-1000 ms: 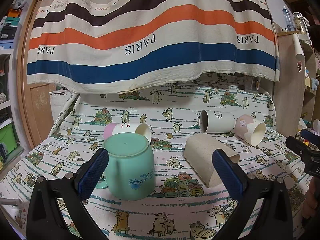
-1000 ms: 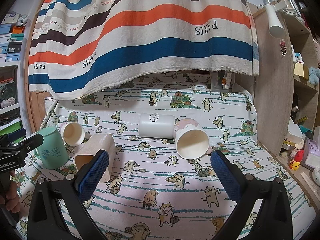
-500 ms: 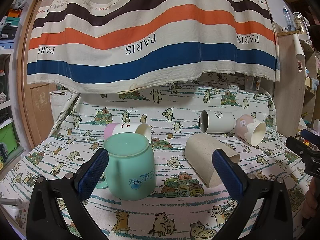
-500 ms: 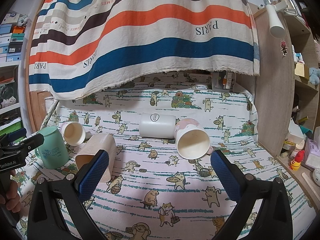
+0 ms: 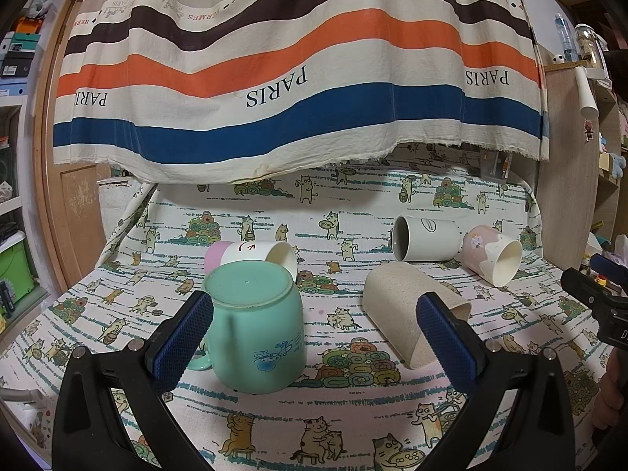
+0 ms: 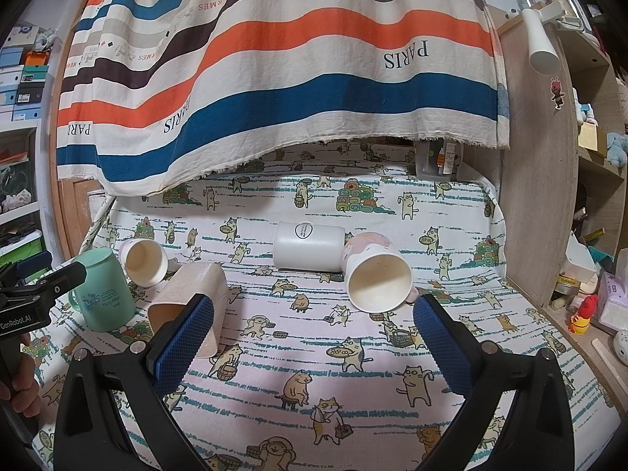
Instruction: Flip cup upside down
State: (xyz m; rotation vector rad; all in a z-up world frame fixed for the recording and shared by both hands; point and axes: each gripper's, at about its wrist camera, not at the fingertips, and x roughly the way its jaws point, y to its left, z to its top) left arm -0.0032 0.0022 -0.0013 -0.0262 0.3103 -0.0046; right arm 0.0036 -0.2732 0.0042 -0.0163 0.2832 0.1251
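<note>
A mint green mug (image 5: 257,329) stands upside down on the cat-print cloth, just ahead of my left gripper (image 5: 314,337), which is open and empty. It also shows in the right wrist view (image 6: 104,292). A beige cup (image 5: 408,314) lies on its side to the right of the mug, also seen in the right wrist view (image 6: 188,302). My right gripper (image 6: 314,337) is open and empty, a short way in front of a pink-and-white cup (image 6: 376,274) lying on its side with its mouth toward me.
A white cup (image 6: 308,245) and a pink-bottomed paper cup (image 5: 255,253) also lie on their sides. A striped cloth (image 5: 298,62) hangs over the back of the table. A wooden shelf side (image 6: 541,180) stands at the right edge.
</note>
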